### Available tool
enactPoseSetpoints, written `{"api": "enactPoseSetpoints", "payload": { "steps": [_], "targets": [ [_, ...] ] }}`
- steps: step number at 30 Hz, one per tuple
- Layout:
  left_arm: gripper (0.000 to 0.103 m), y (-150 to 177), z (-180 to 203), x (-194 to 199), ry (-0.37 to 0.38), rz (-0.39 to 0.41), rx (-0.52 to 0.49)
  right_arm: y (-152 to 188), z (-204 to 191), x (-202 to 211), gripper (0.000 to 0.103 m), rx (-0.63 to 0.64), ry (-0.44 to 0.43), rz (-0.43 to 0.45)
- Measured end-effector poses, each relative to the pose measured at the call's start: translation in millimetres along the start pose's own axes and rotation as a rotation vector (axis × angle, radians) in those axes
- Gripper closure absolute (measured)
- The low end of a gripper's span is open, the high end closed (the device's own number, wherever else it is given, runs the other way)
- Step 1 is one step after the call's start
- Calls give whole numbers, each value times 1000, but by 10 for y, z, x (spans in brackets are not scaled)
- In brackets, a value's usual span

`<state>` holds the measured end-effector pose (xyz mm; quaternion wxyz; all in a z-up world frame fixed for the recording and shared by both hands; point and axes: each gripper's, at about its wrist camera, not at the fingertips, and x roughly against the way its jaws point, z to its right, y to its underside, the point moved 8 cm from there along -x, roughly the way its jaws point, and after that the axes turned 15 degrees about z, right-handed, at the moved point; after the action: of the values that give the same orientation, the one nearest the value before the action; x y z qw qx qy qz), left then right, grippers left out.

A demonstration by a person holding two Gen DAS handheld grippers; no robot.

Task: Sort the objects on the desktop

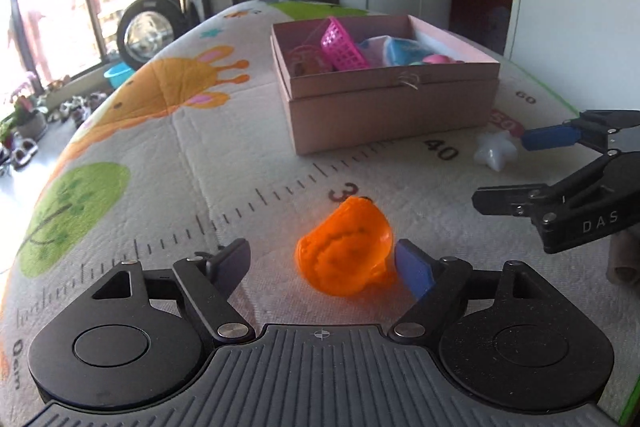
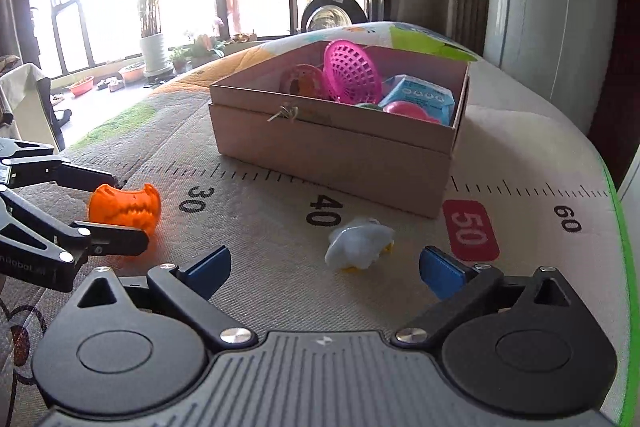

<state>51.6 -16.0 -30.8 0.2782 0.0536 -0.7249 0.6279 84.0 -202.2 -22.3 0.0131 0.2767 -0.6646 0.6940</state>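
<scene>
A: Where does the translucent orange plastic toy (image 1: pixel 346 247) with jagged edges sit?

B: It lies on the printed fabric mat (image 1: pixel 168 155), beside the "30" of the mat's ruler marks. It is between the fingers of the left gripper (image 1: pixel 324 263), close against the blue pad on the right finger, with a clear gap to the left finger.

A: So it is held?

B: No, the left jaws stand apart and do not press on it.

A: And the right gripper (image 2: pixel 324 267)?

B: Spread wide, gripping nothing. A small white star-shaped toy (image 2: pixel 360 243) lies on the mat just ahead of its fingers, between the "40" and the red "50" label.

A: What lies beyond?

B: An open pink cardboard box (image 1: pixel 384 107) stands farther back on the mat. Inside are a bright pink plastic mesh basket (image 1: pixel 342 45), a light blue carton (image 2: pixel 420 95) and other small toys I cannot tell apart
</scene>
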Motion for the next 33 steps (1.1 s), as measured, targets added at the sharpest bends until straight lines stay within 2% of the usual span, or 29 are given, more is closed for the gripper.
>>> {"api": "enactPoseSetpoints", "payload": {
  "steps": [7,12,18,22,25,27,30,33],
  "targets": [
    [9,-2,-290,56,-106,-4,3,56,78,-54,0,-47,18,-46],
    [8,1,-271,91,-43,-18,99,67,33,-90,0,0,35,-68],
    [8,-19,-84,-61,6,-33,135,70,21,-108,0,13,37,-76],
    [10,-53,-3,-165,13,-25,139,66,23,-120,0,15,37,-78],
    [18,-62,5,-218,11,-21,144,64,23,-120,0,12,38,-78],
    [31,-70,-8,-212,2,-8,137,68,31,-120,0,5,35,-79],
    [45,-65,-47,-173,0,2,139,69,33,-114,0,11,21,-84],
    [45,-46,-70,-113,10,6,143,40,37,-122,0,23,-26,-93]
  ]
}}
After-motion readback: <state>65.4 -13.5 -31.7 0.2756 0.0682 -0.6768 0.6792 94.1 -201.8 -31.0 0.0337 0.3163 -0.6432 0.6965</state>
